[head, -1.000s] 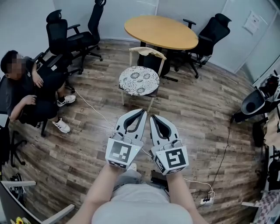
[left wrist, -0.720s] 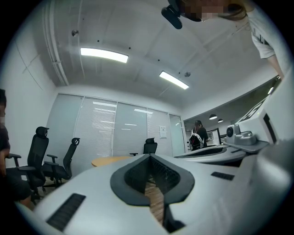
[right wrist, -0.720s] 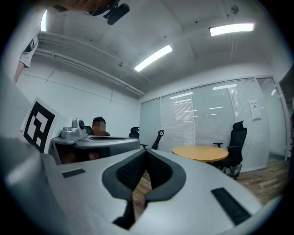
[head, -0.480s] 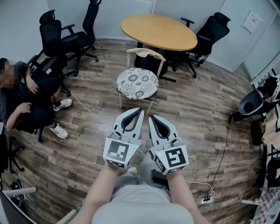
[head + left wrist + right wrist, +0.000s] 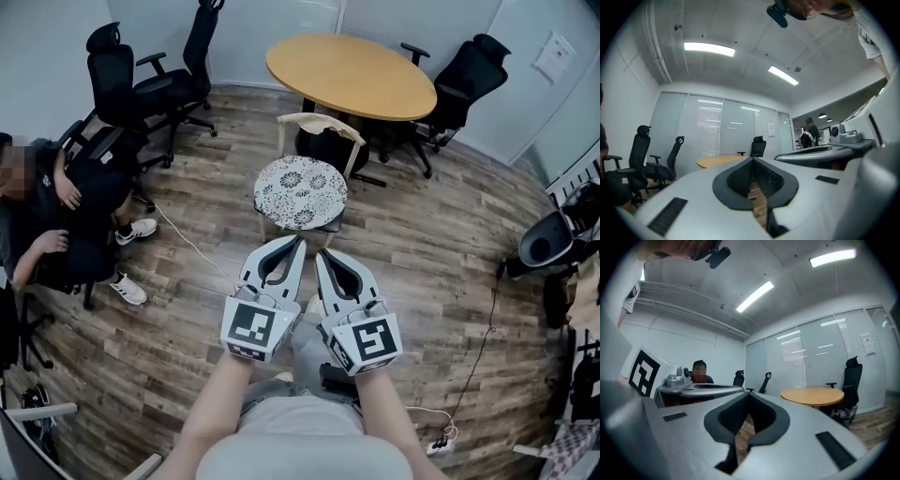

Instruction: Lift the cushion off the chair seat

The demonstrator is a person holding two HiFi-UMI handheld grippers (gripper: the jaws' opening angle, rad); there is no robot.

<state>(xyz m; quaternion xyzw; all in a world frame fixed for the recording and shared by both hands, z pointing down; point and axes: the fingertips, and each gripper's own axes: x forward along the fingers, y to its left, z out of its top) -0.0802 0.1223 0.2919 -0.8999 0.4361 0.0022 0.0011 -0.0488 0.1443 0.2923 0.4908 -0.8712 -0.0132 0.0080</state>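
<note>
I see the left gripper [image 5: 296, 240] and right gripper [image 5: 322, 253] side by side at frame centre, each with jaws pressed together and nothing in them. The patterned cushion [image 5: 300, 191] lies untouched on the chair [image 5: 317, 120] seat, just above their tips. I reckon I should spread both jaws first, then pinch the near rim at two separated spots and raise evenly.

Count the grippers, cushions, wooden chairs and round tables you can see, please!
grippers: 2, the left gripper and the right gripper
patterned cushion: 1
wooden chair: 1
round table: 1
total: 5
</note>
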